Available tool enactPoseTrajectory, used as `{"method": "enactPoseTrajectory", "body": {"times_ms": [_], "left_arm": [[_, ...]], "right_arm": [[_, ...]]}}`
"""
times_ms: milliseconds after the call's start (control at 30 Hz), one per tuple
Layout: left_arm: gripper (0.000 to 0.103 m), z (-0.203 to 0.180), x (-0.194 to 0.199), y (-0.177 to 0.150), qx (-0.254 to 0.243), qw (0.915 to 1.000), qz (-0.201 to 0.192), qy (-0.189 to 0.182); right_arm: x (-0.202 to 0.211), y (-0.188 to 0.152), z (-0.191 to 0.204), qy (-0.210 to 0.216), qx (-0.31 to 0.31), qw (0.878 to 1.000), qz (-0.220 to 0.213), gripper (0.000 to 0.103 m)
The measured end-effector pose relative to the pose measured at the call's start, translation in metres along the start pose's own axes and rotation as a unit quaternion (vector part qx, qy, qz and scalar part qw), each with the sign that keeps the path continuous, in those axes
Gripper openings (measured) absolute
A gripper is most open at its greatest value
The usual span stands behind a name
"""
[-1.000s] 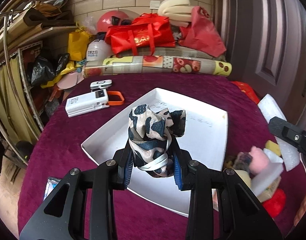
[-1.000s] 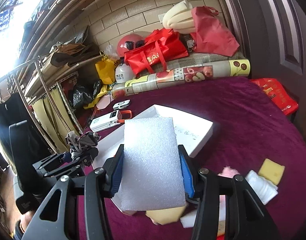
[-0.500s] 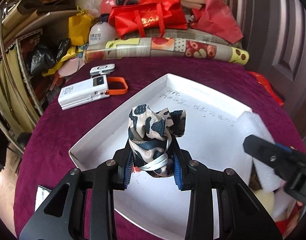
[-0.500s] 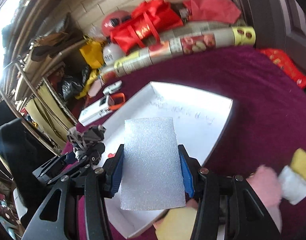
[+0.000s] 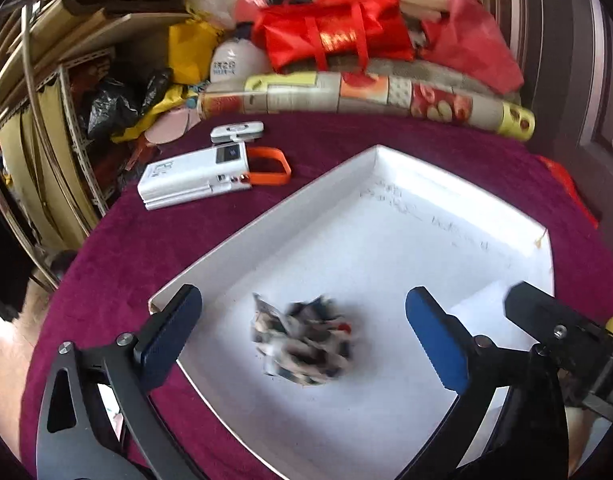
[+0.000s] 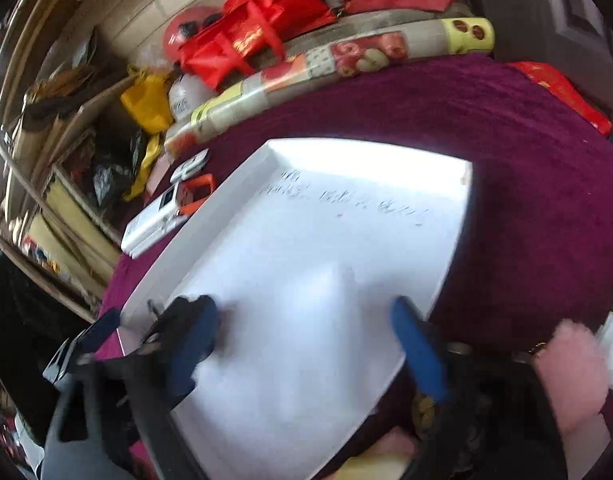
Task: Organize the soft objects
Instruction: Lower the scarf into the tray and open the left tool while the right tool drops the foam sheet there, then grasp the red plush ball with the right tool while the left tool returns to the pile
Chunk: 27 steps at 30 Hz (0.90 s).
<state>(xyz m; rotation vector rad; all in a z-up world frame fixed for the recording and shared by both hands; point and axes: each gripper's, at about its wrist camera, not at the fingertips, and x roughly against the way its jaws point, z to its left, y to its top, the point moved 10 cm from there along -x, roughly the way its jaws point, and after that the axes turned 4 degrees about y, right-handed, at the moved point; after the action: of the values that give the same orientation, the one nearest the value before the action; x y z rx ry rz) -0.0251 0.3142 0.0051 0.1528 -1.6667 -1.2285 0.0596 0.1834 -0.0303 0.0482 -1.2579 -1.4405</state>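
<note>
A white device [image 5: 194, 178] with an orange loop [image 5: 268, 166] lies on the purple cloth [image 5: 146, 240]; red bags [image 5: 334, 40] are behind a patterned roll [image 5: 366, 94].

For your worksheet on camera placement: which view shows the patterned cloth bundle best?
The left wrist view: the patterned cloth bundle lies blurred but whole in the white tray, between the opening left tool. The right wrist view shows nothing recognisable of it.

Velvety maroon tablecloth [image 5: 138, 248], smooth white tray [image 5: 386, 264]
</note>
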Motion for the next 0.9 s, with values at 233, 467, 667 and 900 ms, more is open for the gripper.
{"method": "enactPoseTrajectory", "body": {"times_ms": [233, 467, 667, 900], "left_arm": [[0.103, 0.007, 0.016, 0.006, 0.023, 0.9996, -0.017, -0.005], [0.103, 0.006, 0.04, 0.002, 0.03, 0.9989, -0.033, -0.013], [0.103, 0.002, 0.079, -0.002, 0.026, 0.9962, -0.072, -0.042], [0.103, -0.002, 0.132, 0.003, 0.007, 0.9885, -0.118, -0.093]], "right_arm": [[0.021, 0.002, -0.006, 0.001, -0.015, 0.999, -0.035, 0.103], [0.055, 0.011, 0.001, 0.022, -0.018, 0.996, -0.088, 0.103], [0.108, 0.021, 0.007, 0.046, -0.007, 0.987, -0.151, 0.103], [0.208, 0.032, -0.001, 0.044, 0.047, 0.962, -0.266, 0.103]]}}
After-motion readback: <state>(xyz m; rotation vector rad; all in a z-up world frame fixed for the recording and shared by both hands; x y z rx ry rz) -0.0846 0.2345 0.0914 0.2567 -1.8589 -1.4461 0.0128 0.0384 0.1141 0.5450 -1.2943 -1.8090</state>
